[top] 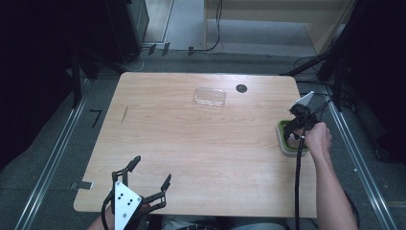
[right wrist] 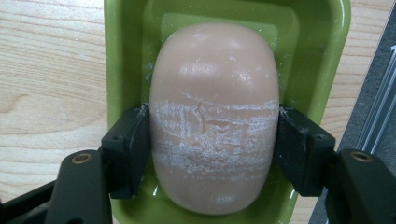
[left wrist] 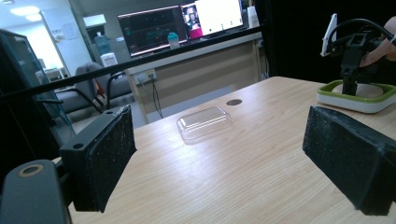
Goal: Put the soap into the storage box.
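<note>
My right hand-held gripper [right wrist: 215, 144] points down into a green soap dish [right wrist: 126, 56], and its two black pads squeeze a pink bar of soap [right wrist: 215, 116] from both sides. The soap lies in the dish and has white scratchy marks across its middle. In the high view the dish [top: 283, 139] sits at the right edge of the desk [top: 201, 143], under my right hand [top: 317, 138]. My left hand-held gripper [top: 149, 175] hangs over the near left corner of the desk with its jaws wide apart and nothing between them. A clear plastic lid [top: 209, 96] lies flat on the far side of the desk, well apart from the dish, with a small dark round hole [top: 241, 88] just beside it.
</note>
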The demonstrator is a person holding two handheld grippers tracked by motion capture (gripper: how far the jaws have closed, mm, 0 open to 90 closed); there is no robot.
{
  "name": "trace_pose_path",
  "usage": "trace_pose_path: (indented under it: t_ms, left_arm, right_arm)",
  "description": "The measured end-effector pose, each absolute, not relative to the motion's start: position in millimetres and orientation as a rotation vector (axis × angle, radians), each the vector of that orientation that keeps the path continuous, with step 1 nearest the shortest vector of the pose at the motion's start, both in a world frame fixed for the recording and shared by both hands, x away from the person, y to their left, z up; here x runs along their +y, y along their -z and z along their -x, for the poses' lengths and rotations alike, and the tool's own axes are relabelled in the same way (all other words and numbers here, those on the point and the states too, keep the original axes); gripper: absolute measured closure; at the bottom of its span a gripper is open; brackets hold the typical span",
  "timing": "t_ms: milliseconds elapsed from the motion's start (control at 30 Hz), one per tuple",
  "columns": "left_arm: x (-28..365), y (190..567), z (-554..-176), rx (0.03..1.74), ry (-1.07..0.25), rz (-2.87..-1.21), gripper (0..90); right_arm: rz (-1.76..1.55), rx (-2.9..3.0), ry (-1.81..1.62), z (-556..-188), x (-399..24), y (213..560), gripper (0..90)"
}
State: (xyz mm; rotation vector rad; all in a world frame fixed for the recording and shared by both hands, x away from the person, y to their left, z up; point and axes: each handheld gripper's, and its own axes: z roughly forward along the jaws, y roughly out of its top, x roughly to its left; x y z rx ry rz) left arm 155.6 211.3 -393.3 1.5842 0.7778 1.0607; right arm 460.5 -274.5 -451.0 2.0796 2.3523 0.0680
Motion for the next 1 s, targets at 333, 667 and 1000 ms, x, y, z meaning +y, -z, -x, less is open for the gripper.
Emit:
trace_pose_path:
  t_ms: [333, 667, 1000]
  left_arm:
    - [209, 394, -159, 0.777, -1.059, -1.591, 9.9]
    - [207, 394, -161, 0.775, -1.052, -1.596, 9.9]
    - [209, 394, -160, 0.769, -1.052, -1.592, 9.9]
  right_arm:
    - [-2.085, 2.346, -0.084, -459, -275, 448, 31.8]
    - [-2.041, 2.326, -0.095, -451, -275, 437, 15.8]
    - [-1.990, 2.362, -0.093, -433, -269, 428, 4.6]
